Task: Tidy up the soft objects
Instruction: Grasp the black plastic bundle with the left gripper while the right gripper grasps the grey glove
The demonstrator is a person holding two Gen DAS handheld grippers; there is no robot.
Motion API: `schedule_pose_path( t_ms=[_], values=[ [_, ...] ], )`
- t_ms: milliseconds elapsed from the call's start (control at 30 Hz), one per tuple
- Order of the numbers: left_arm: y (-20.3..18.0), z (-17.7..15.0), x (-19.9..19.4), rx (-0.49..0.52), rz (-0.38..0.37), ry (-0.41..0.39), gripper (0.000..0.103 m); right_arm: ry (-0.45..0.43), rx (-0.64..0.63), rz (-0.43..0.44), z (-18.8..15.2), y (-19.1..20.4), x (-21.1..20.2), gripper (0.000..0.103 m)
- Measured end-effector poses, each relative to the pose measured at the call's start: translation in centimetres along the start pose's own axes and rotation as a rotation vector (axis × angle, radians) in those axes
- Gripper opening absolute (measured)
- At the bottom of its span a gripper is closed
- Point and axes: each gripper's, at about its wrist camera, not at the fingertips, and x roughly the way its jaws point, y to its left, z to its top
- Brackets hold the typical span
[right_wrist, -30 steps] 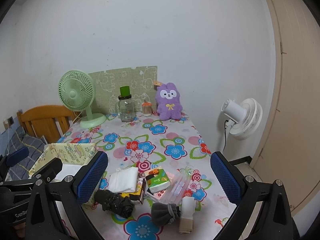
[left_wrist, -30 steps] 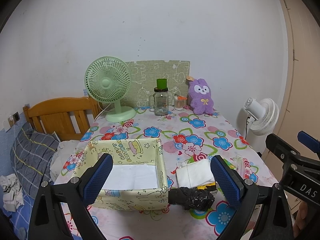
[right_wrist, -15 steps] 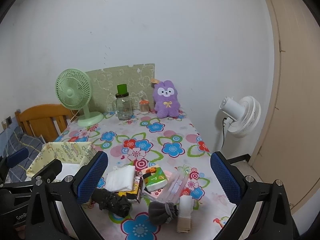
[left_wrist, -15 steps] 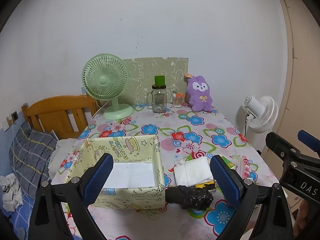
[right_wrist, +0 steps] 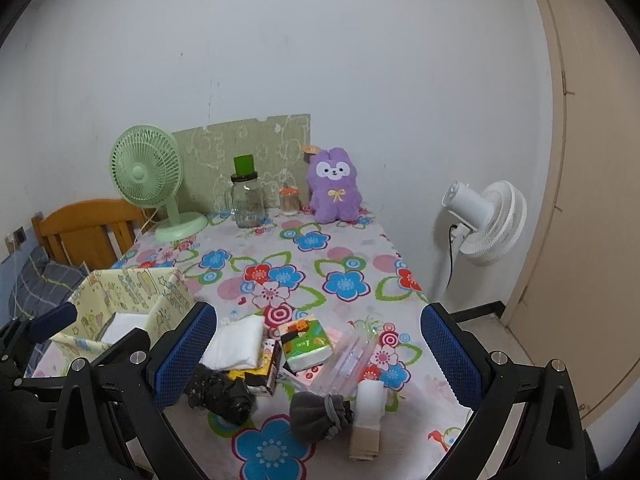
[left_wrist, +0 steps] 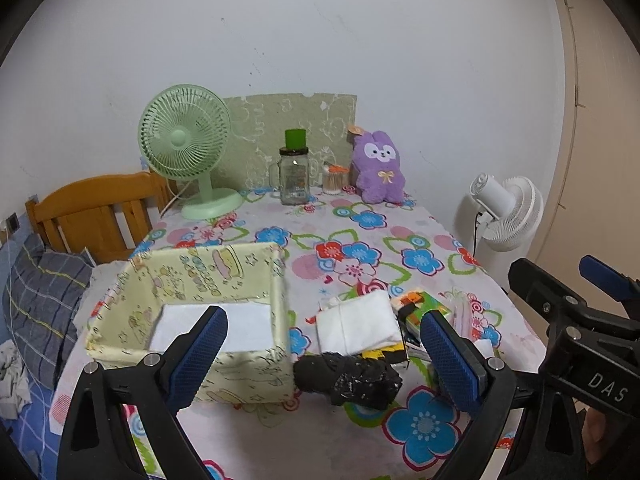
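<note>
Left wrist view: left gripper (left_wrist: 324, 354) fingers spread wide, holding nothing, above the yellow fabric box (left_wrist: 192, 300) and black bundle (left_wrist: 348, 376) on the worktop (left_wrist: 360, 240). Right gripper (right_wrist: 318, 354) fingers likewise spread, empty, over white folded cloth (right_wrist: 238, 340) and grey pouch (right_wrist: 320, 416).
</note>
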Motion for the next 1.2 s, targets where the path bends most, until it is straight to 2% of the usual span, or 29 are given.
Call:
schedule_pose_path(
  t_ms=[233, 800, 967, 1200],
  values=[
    [-1.3, -1.7, 2.0, 0.015, -0.034, 0.033, 0.098, 0.039, 0.008, 0.005, -1.9, -1.0, 1.8, 0.103],
    [-3.0, -5.8, 7.4, 0.028, -0.021, 0.164, 0.095, 0.155, 0.024, -0.001, -7.0, -2.6, 6.8, 0.097],
    [-3.3, -6.6, 8.6, 0.023, -0.022, 0.205, 0.089, 0.189, 0.021, -0.009, -8.0, -2.7, 7.8, 0.096],
    [-3.1, -7.0, 9.5, 0.01, -0.014, 0.24, 0.079, 0.203, 0.005, 0.013, -8.4, -2.0, 8.3, 0.088]
  ],
)
